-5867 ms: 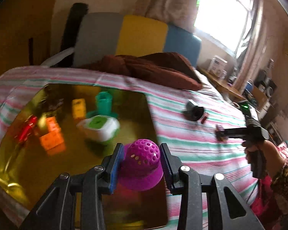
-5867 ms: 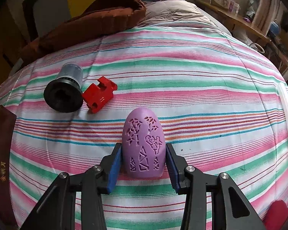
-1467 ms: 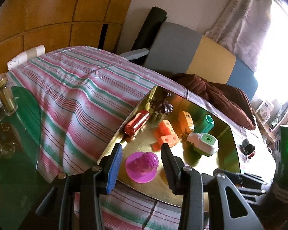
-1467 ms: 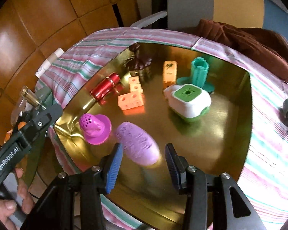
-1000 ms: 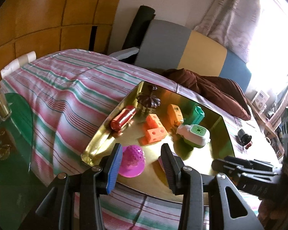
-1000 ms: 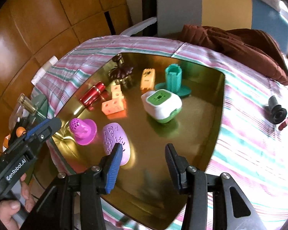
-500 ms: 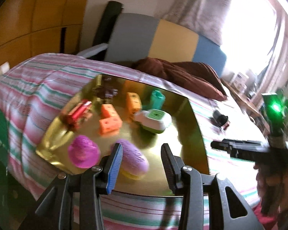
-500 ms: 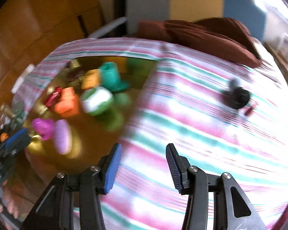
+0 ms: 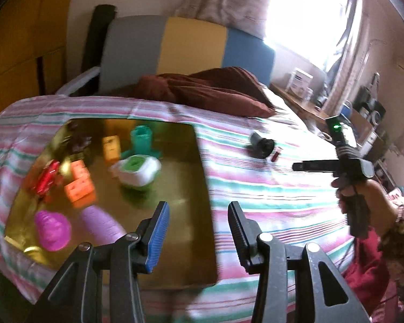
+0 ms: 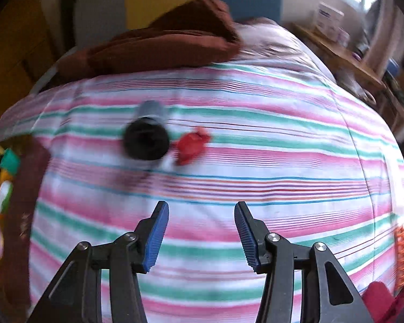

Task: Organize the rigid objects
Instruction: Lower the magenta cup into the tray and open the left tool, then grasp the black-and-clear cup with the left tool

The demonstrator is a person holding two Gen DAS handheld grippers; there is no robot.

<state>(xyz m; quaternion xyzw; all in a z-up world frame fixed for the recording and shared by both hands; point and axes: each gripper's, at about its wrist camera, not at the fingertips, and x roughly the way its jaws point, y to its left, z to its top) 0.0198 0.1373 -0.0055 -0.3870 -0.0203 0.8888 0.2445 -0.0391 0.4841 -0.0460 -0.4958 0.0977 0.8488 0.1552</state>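
Right wrist view: black cylindrical plastic part (image 10: 146,141) and small red plastic block (image 10: 191,145) lie side by side on the striped bedspread (image 10: 256,161), upper left of centre. Right tool (image 10: 200,231) below, empty, jaws opening. Left tool (image 9: 199,232), empty, also opening over the gold tray (image 9: 185,188).

The right gripper (image 10: 200,232), its jaws opening with nothing between them, hangs over a striped bedsheet (image 10: 269,161) where a blurred black cylinder (image 10: 146,141) lies just beside a small red piece (image 10: 191,146).
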